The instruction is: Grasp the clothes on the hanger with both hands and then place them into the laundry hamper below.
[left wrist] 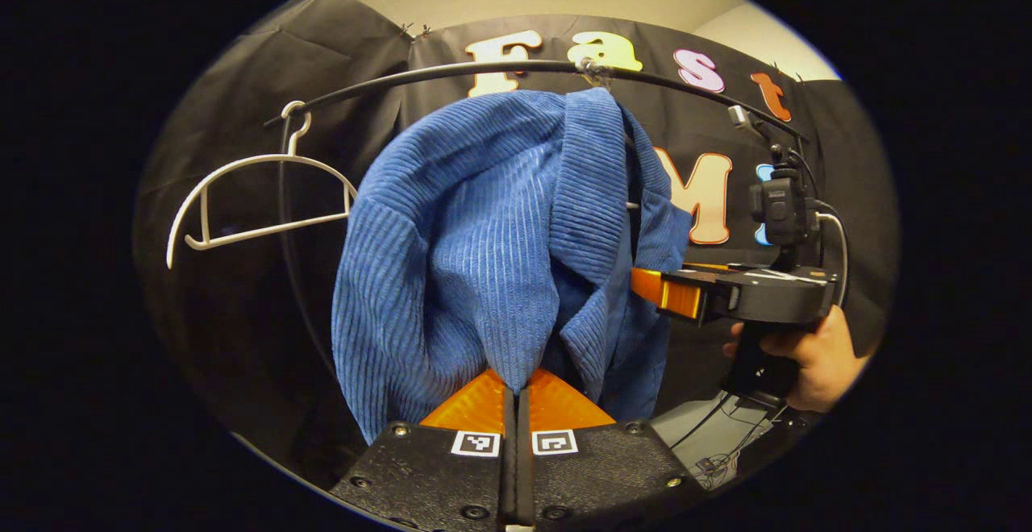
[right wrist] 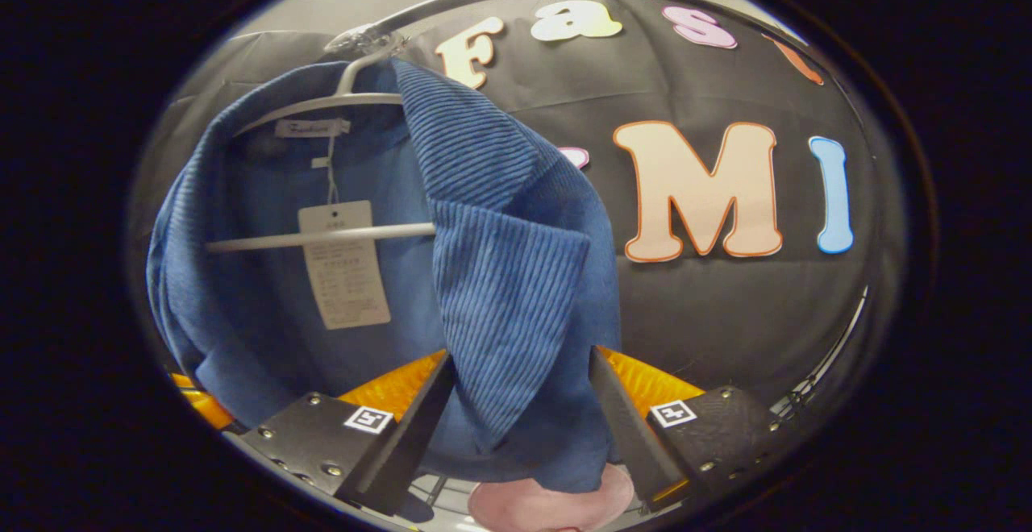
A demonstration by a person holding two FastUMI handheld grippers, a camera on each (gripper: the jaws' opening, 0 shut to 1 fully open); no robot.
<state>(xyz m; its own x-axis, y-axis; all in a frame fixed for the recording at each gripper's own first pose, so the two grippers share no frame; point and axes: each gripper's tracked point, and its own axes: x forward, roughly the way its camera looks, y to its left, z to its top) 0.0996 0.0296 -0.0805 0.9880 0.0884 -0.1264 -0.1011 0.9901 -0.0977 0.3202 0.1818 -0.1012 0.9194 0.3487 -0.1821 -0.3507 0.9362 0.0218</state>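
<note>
A blue corduroy shirt hangs on a white hanger from the black rail. In the left gripper view my left gripper is shut, and a fold of the shirt's shoulder side runs down into its fingertips. The right gripper, held by a hand, reaches into the shirt's far side. In the right gripper view my right gripper stands open, with the shirt's front edge and collar hanging between its fingers. A paper tag hangs inside the shirt.
An empty white hanger hangs on the rail left of the shirt. Something pink and rounded lies below the right gripper's fingers. A cable runs off the right gripper's camera mount.
</note>
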